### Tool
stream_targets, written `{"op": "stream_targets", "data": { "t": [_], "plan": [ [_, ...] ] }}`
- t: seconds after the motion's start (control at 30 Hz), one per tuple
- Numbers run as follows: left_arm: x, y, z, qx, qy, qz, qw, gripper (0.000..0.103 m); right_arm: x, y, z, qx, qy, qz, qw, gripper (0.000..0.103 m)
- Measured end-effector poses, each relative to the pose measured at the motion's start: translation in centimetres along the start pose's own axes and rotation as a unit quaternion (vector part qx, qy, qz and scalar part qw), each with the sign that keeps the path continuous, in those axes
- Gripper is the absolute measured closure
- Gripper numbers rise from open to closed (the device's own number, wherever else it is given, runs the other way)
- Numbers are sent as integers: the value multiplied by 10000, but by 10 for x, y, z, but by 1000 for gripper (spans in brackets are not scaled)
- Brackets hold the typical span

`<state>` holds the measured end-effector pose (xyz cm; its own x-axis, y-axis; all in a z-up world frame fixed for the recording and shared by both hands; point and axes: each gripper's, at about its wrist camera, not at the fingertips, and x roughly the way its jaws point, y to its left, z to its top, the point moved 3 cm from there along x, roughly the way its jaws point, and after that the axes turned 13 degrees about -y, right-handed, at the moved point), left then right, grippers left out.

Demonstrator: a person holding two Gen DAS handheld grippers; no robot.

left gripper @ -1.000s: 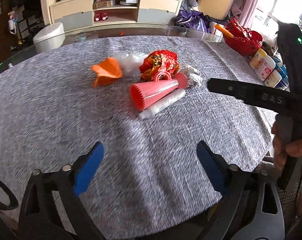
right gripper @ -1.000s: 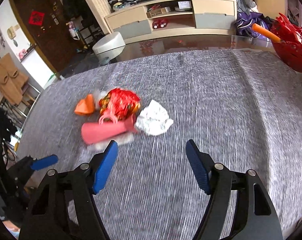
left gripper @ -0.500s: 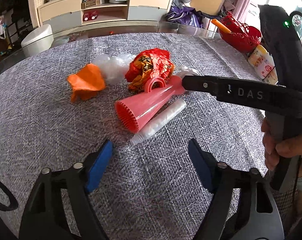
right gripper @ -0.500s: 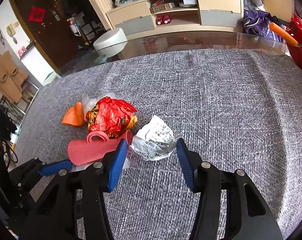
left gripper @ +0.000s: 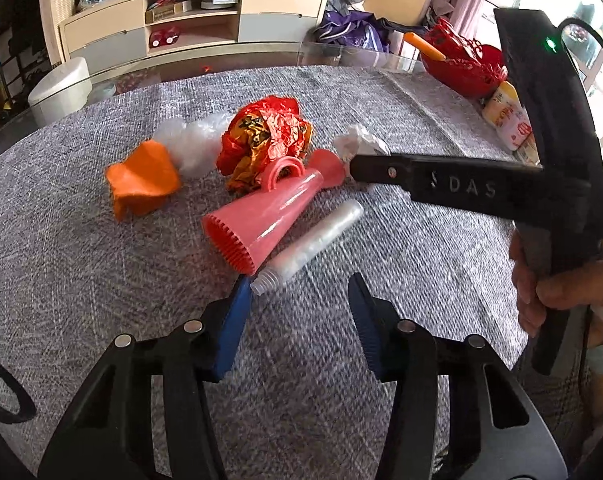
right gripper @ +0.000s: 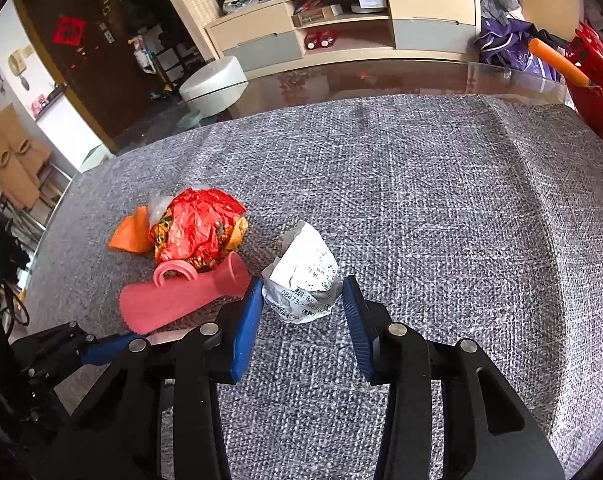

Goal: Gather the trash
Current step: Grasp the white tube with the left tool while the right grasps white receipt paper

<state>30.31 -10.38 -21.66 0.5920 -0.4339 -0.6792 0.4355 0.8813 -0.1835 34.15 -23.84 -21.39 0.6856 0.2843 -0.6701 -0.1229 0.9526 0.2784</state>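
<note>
My worktop (right gripper: 441, 184): grey woven cloth over glass. On it: orange scrap (left gripper: 141, 180), clear plastic wad (left gripper: 189, 140), red foil wrapper (left gripper: 265, 136), pink cone (left gripper: 269, 216), clear tube (left gripper: 313, 248), crumpled receipt (right gripper: 305, 276).

cloth (right gripper: 421, 184): coarse grey weave, matt; wrapper (right gripper: 199, 230): crinkled glossy foil; horn (left gripper: 269, 216): smooth pink plastic; receipt (right gripper: 305, 280): crumpled printed paper

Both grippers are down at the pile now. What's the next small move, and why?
Probably ease the right gripper forward and finish closing on the crumpled receipt. Its jaws are closing, the paper sits between them, but the pads don't press it yet. The left gripper, also closing, holds nothing.
</note>
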Motion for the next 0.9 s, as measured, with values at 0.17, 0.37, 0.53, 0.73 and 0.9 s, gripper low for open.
{"op": "stream_targets", "data": {
  "t": [0.17,0.37,0.53,0.73,0.9],
  "plan": [
    [4,1,6,-67,-37,-17,10000,56,2,-3,3,18,-44,-35,10000,66],
    [11,1,12,-19,-93,-15,10000,48,3,-8,5,-29,-72,-95,9999,73],
    [16,1,17,38,-121,74,9999,38,2,-15,6,1,-105,-106,9999,74],
    [21,-4,19,171,-90,43,9998,37,1,-20,7,40,-93,-117,9999,74],
    [17,-16,11,360,-12,44,9993,37,0,-22,6,33,-98,-115,9999,74]
  ]
}}
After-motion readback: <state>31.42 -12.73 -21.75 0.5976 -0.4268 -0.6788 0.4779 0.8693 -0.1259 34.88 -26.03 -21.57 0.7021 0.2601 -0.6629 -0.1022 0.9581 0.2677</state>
